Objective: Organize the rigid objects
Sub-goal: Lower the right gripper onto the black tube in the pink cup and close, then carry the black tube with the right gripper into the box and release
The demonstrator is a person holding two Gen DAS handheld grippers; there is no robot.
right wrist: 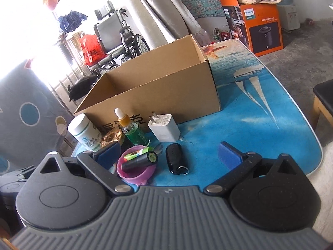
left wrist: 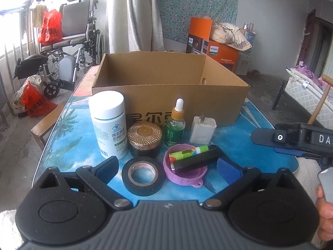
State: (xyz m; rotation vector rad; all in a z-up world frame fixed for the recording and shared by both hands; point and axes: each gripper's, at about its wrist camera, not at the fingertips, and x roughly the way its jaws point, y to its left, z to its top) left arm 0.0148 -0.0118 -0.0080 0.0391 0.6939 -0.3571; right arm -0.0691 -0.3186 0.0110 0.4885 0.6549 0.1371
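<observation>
Hovering short of the clutter, both grippers were empty: left gripper (left wrist: 168, 167) had its fingers spread wide with the black tape roll (left wrist: 143, 175) and the purple silicone cup (left wrist: 184, 168) lying between and just ahead of them, nothing pinched; right gripper (right wrist: 169, 156) was likewise spread, pads touching nothing, with the black key fob (right wrist: 176, 160) lying flat between its fingers and the cup just inside its left finger. Everything to sort was still on the blue printed table (right wrist: 260, 112), bunched in front of the open cardboard box (left wrist: 166, 83), which looked empty as far as its inside showed. Beyond the left fingers stood the white supplement bottle (left wrist: 108, 123), the black jar with a copper lid (left wrist: 144, 140), the green dropper bottle (left wrist: 175, 125) and the white USB charger (left wrist: 203, 129). A black cylinder (left wrist: 196, 158) and a green battery (left wrist: 188, 151) rested loose across the cup's rim. Risks as I read them: items were packed tight, so a wide finger coming in would likely shove a neighbour; bumping the cup could roll the cylinder and battery off; the dropper bottle was tall and narrow, easy to tip; the fob was low and flat, so pads might skid over it; and the two grippers were close enough to collide.
</observation>
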